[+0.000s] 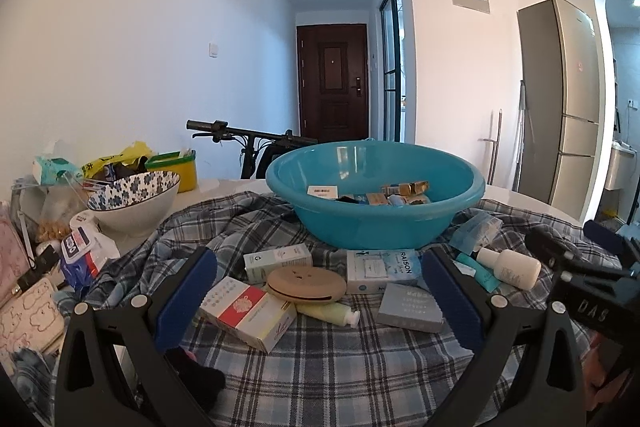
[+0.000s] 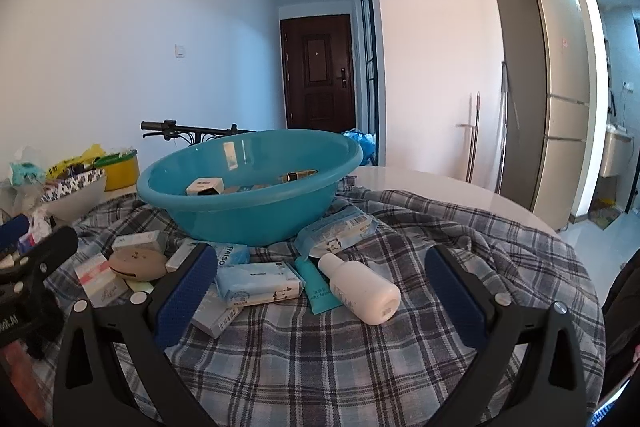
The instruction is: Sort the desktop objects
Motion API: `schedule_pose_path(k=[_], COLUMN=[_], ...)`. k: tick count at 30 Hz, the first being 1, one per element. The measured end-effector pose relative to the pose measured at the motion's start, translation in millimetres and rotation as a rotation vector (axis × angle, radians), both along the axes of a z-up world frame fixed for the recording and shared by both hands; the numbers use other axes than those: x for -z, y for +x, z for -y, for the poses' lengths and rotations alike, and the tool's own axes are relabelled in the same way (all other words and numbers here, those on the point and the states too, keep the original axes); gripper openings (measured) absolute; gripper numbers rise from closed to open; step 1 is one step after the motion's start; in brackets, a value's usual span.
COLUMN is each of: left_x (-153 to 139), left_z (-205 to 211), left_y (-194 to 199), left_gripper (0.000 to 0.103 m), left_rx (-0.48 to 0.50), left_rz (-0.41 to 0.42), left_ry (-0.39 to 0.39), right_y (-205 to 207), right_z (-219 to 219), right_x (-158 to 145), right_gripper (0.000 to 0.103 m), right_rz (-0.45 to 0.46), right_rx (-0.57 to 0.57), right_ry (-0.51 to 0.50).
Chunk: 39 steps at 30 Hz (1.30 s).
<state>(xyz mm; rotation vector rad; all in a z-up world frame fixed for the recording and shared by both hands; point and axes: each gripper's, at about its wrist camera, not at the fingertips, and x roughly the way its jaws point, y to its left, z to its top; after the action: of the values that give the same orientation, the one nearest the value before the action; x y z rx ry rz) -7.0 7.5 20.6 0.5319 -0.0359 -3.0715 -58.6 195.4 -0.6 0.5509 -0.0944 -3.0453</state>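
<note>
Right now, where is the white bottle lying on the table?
The white bottle lies on its side on the plaid cloth, in front of the blue basin, beside the teal tube, between the open right gripper's fingers.

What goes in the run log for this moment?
left tongs: open, empty | right tongs: open, empty | teal basin: partly filled | white bottle, round beige case, boxes: on plaid cloth

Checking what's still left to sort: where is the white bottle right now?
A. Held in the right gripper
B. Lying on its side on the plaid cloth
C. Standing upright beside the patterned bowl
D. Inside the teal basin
B: the white bottle lies on its side on the plaid cloth, in front of the teal basin, with both grippers open and empty.
</note>
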Motion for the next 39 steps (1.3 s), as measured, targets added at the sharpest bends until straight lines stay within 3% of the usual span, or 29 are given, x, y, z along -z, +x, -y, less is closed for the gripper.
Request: schedule_pose_path(k=[13,31,39], left_x=[-32.7,-142.1,-166.8], left_z=[0.9,4.4,-1.7], left_y=[-8.1,-38.6,-47.7], left_gripper=[0.103,0.103,0.103], left_rx=[-0.015,0.061,0.07], left_rz=[0.015,-0.028,-0.006], left_ry=[-0.02,0.062,0.029], right_y=[5.9,-25.7,-39.2], right_z=[5.6,3.0,-1.3], right_x=[-43.2,-120.5,-138.4], right_gripper=[0.103,0.103,0.103], right_rz=[-0.012,0.016,0.083], right_rx=[-0.017,-0.089,-0.109], right_ry=[0.078,0.004,0.026])
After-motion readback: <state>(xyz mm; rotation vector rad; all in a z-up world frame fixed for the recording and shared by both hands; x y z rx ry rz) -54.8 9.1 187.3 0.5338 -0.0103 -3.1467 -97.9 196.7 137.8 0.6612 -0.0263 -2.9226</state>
